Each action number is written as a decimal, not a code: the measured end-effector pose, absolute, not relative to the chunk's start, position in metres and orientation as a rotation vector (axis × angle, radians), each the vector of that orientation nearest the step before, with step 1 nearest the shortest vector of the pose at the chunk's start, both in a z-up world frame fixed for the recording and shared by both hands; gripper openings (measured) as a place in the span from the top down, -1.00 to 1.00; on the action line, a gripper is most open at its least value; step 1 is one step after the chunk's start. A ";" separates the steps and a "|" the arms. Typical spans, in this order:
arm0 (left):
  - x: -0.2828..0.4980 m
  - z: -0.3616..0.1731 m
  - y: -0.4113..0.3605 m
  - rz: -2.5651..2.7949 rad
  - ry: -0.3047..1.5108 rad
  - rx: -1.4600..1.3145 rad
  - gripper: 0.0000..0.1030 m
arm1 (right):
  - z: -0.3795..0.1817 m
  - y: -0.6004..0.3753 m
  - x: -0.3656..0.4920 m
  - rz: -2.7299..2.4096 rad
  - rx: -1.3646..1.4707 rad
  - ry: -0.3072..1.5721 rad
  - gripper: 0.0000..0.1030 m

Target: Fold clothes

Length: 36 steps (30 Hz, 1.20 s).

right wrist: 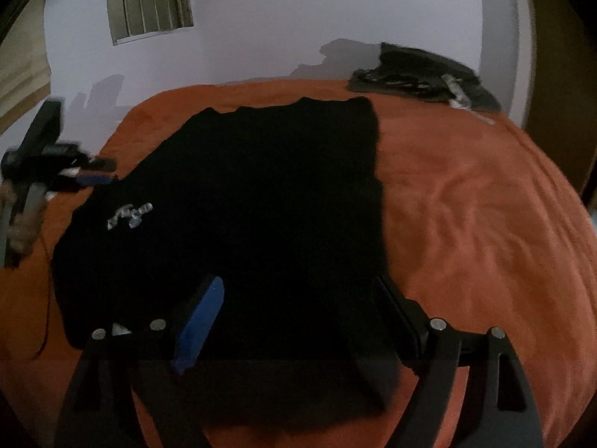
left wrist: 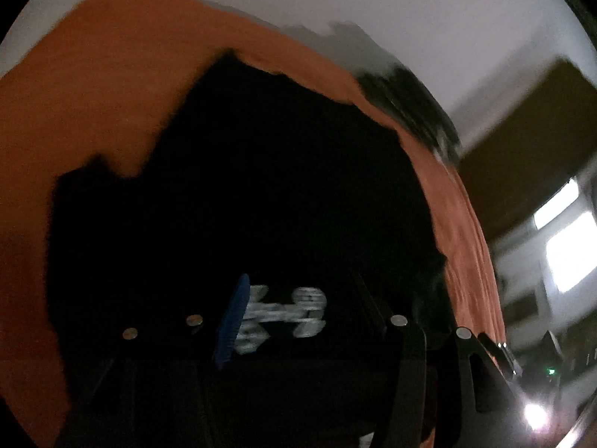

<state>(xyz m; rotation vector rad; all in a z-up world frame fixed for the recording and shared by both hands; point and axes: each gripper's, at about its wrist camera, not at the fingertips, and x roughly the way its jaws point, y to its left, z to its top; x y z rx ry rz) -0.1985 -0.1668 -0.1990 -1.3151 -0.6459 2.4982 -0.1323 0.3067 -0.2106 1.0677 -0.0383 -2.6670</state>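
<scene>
We've got the black garment [right wrist: 261, 201] spread flat on the orange bed cover [right wrist: 466, 216], long axis running from the bed's near edge toward the far edge by the wall, white print [right wrist: 130, 215] toward the left edge. Right gripper [right wrist: 298, 298] hovers just over the garment's near hem, jaws wide, nothing between them; cloth lies straight ahead and below. Left gripper [right wrist: 95, 171] is at the bed's left edge, just beside the garment's left side, blurred in the right wrist view. In its own view the left gripper [left wrist: 298, 298] looks across the garment's width, jaws part open, nothing pinched as far as we can tell; the print shows between the fingers. We judge the next fold turns on that: right is nearer the near hem, left nearer the side. Other dark clothes [right wrist: 421, 74] sit at the far right corner.
</scene>
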 end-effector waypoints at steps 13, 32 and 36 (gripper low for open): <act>-0.086 -0.247 -0.249 2.597 -0.770 -1.381 -0.07 | -0.169 0.142 -0.284 -2.115 1.216 -0.219 -0.61; -0.079 -0.257 -0.242 2.714 -0.720 -1.361 -0.07 | -0.251 -0.046 -0.329 -1.764 1.549 -0.418 -0.24; -0.077 -0.260 -0.247 2.697 -0.748 -1.363 -0.07 | -0.240 -0.076 -0.328 -1.904 1.549 -0.187 -0.23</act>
